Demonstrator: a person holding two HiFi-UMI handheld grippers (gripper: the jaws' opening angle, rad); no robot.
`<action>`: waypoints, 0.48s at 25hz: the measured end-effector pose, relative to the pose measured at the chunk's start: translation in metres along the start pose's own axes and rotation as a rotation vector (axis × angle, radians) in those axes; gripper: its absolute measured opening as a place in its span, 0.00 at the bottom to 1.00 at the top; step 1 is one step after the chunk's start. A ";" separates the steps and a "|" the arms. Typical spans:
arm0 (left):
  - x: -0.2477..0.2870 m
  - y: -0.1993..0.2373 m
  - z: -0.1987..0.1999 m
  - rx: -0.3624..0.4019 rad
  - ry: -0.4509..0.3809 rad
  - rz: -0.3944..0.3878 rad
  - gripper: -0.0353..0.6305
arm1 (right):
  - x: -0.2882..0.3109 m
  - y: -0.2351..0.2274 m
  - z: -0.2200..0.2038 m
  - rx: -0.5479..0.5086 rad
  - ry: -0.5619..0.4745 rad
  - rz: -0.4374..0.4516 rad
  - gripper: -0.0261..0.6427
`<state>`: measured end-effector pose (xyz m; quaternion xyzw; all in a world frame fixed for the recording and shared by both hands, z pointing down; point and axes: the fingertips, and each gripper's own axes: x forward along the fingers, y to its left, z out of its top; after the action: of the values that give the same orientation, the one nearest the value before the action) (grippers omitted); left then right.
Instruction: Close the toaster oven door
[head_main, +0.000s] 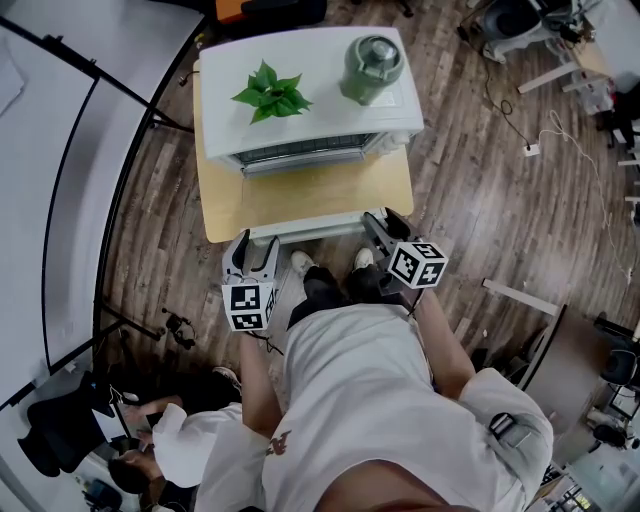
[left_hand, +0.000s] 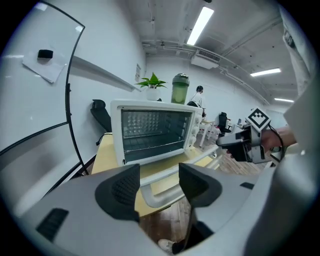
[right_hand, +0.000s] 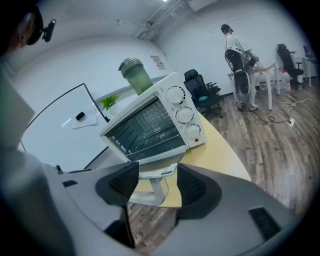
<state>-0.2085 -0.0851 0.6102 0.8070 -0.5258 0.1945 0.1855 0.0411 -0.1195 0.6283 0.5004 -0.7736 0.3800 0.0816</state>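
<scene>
A white toaster oven (head_main: 310, 90) stands on a yellow table (head_main: 225, 205), its door (head_main: 320, 190) folded down flat toward me. The door's white handle (head_main: 305, 229) runs along the table's near edge. My left gripper (head_main: 252, 243) sits at the handle's left end, open. In the left gripper view the handle (left_hand: 200, 161) passes between the dark pads (left_hand: 120, 190) without either pressing on it. My right gripper (head_main: 385, 222) is at the handle's right end, also open, and the handle's end post (right_hand: 152, 173) shows between its pads (right_hand: 192, 187), untouched. The oven cavity (right_hand: 145, 132) is open and shows its rack.
A potted plant (head_main: 270, 95) and a green lidded jar (head_main: 372, 68) stand on the oven's top. A whiteboard (head_main: 60, 150) on a black frame runs along the left. A person (head_main: 190, 440) sits low at the bottom left. Wooden floor (head_main: 490, 200) lies to the right, with chairs beyond.
</scene>
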 end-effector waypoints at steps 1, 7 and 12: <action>-0.001 -0.004 0.002 0.028 0.000 -0.011 0.41 | 0.000 0.001 0.002 0.003 -0.005 0.002 0.40; -0.002 -0.026 0.002 0.186 0.039 -0.070 0.39 | 0.000 0.003 0.010 0.016 -0.021 0.008 0.40; 0.003 -0.038 -0.009 0.268 0.085 -0.104 0.37 | 0.000 0.005 0.017 0.030 -0.040 0.010 0.41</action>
<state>-0.1734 -0.0690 0.6159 0.8417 -0.4444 0.2871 0.1079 0.0410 -0.1298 0.6134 0.5054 -0.7717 0.3818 0.0566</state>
